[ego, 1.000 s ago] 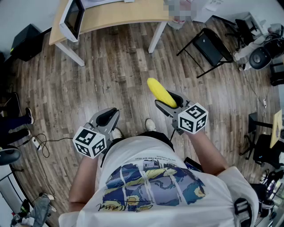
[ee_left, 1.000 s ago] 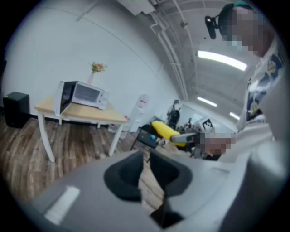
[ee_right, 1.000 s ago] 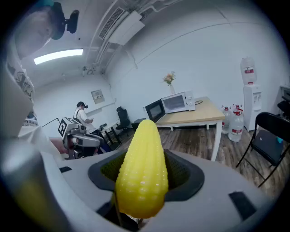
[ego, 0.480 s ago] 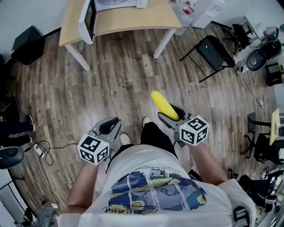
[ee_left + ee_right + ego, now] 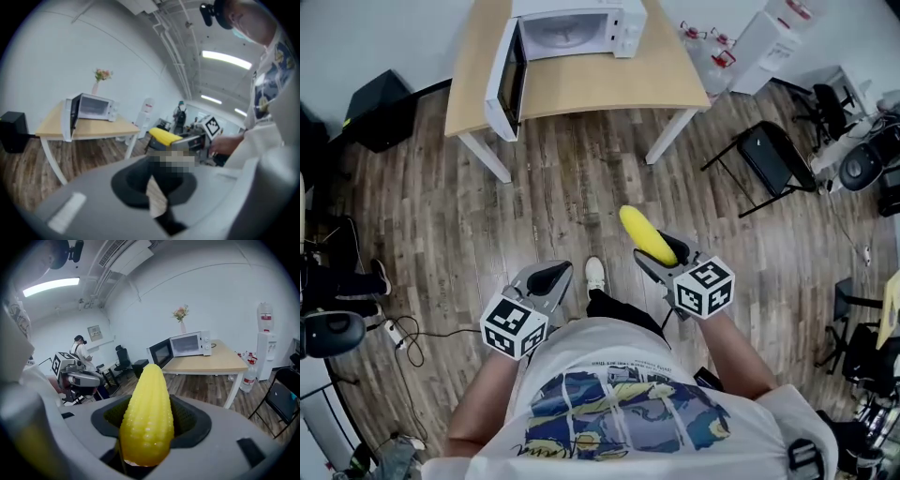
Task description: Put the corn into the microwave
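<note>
The right gripper (image 5: 661,251) holds the corn (image 5: 645,234) firmly between its jaws, with the pointed end towards the microwave (image 5: 577,28). The corn is well apart from the microwave, over the wooden floor (image 5: 562,178). The microwave stands on a table (image 5: 609,84) with its door (image 5: 508,80) open. The left gripper (image 5: 548,278), equally far from the microwave, has its jaws almost together and holds nothing.

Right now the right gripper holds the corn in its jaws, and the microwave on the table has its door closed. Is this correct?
Not quite: the door of the microwave stands open, not closed, as the head view shows. The rest is right: the right gripper holds the corn in its jaws, and the microwave is on the table.
</note>
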The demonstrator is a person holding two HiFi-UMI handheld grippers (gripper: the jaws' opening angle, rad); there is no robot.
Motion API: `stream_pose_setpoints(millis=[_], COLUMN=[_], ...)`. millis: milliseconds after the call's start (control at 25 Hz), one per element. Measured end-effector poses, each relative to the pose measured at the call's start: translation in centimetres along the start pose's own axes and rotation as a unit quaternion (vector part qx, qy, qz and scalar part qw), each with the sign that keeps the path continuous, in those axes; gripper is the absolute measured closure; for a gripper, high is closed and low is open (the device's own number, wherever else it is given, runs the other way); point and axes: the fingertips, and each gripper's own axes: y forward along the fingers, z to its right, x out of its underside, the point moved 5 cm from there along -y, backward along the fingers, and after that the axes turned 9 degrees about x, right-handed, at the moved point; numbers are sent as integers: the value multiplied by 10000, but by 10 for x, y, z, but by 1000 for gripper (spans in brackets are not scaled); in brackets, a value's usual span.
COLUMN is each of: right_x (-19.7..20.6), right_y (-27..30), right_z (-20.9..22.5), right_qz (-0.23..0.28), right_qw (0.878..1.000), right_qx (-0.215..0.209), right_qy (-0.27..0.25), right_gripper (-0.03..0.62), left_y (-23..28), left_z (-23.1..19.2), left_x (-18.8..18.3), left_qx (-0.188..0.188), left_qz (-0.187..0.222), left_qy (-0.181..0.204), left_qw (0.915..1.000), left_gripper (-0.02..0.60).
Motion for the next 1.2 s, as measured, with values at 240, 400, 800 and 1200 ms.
stream_pose_setpoints(millis=[240, 400, 800, 1200], right_x=[-64, -84, -146, -211], right_y=[63, 102, 194, 291], right_z=[39, 58, 68, 91], right_qz=[161, 94, -65, -137], right_qw=[9986, 9988, 9985, 9951], right_qx=[-271, -234, 240, 524], right_qy=[-425, -420, -496, -831], right_gripper=[341, 341, 341, 341], left_y=[29, 48, 33, 24], left_z=[-54, -79, -166, -235], left_x=[-51, -74, -138, -200], left_qx=[-95, 6, 749, 1186], left_qz=[-10, 57, 2, 147], left_qy=[-47, 2, 385, 718], left_qw=[9999, 10000, 9964, 9902], left_gripper=[574, 574, 573, 574])
